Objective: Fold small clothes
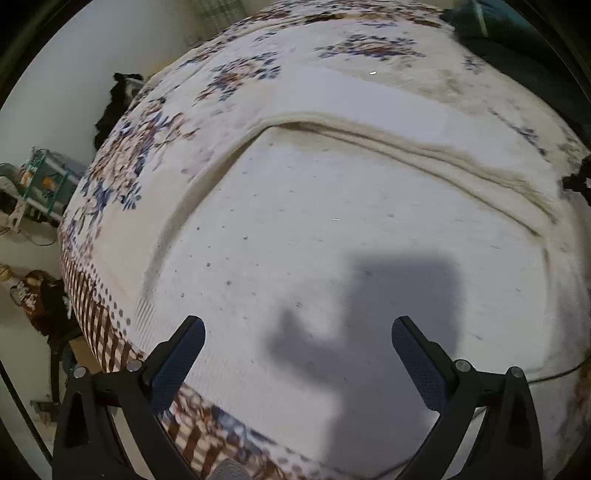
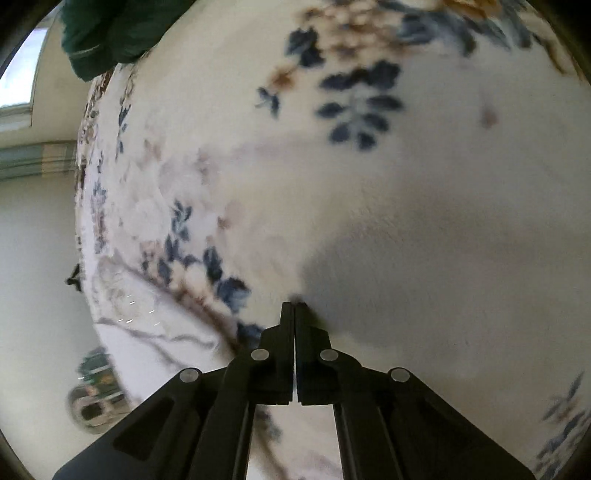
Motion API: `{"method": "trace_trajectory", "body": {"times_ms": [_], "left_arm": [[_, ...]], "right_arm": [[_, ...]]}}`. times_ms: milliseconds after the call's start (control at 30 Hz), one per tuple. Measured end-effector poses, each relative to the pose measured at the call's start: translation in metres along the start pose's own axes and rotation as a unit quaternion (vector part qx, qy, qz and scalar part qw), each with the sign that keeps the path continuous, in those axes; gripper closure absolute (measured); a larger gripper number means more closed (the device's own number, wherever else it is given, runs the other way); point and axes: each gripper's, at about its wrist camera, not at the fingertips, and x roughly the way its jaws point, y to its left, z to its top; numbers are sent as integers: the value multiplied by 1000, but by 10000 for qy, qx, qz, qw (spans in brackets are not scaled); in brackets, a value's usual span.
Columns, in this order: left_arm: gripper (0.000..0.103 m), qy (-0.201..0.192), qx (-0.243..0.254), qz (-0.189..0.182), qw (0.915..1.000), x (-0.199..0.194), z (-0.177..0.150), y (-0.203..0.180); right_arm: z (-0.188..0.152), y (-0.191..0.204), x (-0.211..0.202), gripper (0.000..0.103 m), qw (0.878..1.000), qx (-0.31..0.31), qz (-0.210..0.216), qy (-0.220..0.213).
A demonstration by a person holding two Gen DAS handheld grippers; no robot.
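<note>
In the left wrist view, the left gripper points steeply down over a white garment that lies spread flat on a bed covered by a floral blanket. Its two black fingers stand wide apart with nothing between them, only the white cloth below, and whether their tips touch the cloth cannot be told. The garment has small dark specks scattered over it, a ribbed hem near the left finger, and a raised fold or seam running across its far side. The gripper's shadow falls on the cloth between the fingers. Past the far right corner of the bed lies a dark green cloth, and off the left edge of the bed a dark garment hangs, with a green rack on the floor beyond. In the right wrist view, the right gripper is also aimed down at the same blanket, here showing blue and brown leaf prints. Its fingers are pressed together with only a thin slit between them; the tips sit at the pale fabric, and whether any cloth is pinched between them cannot be told. The dark green cloth shows at the upper left.
</note>
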Motion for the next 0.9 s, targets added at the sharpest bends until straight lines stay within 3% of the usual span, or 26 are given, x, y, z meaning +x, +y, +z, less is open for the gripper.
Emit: {"method": "trace_trajectory", "body": {"times_ms": [33,100,133,267,400,433,500,567,633,700,733,767,800,900], "left_arm": [[0,11,75,-87,9999,-8,-3,-4],[0,76,295,-340,9990,-22,-14,-17],[0,128,409,-468,9980,-27,-21,-25],[0,673,1040,-1202,9850,-27,-71,-84],[0,1018,1574,-1576,9695,-1,-122,-148],[3,1074,1717,-1558,9668,7,-134,-163],[28,1223,1920,-1425,9633,26,-151,-186],[32,1060,2035,-1164,9663,32,-159,-196],[52,737,2150,-1127,9673,28,-162,-196],[81,534,2339,-1065,9649,24,-166,-196],[86,456,2410,-1103,9632,22,-168,-194],[93,422,2444,-1117,9623,20,-168,-192],[93,410,2459,-1156,9615,18,-168,-190],[93,386,2420,-1271,9611,12,-165,-184]], "right_arm": [[-3,-1,-7,91,9999,-49,49,75],[-18,-7,-26,52,9993,-209,41,299],[-27,-11,-34,48,9989,-268,34,383],[-65,-33,-61,47,9959,-364,-218,803],[-75,-45,-55,47,9954,-337,-129,883],[-76,-48,-50,47,9957,-340,-78,859],[-68,-47,-38,47,9964,-300,239,751],[-53,-29,-16,47,9956,-226,662,628],[-41,-17,2,47,9939,-176,922,575],[-27,-3,32,47,9926,-168,962,726],[-24,1,45,47,9920,-117,950,823],[-22,5,60,53,9918,-93,838,957],[-22,10,63,98,9939,-161,666,867],[-24,38,47,97,9957,-858,-100,333]]}}
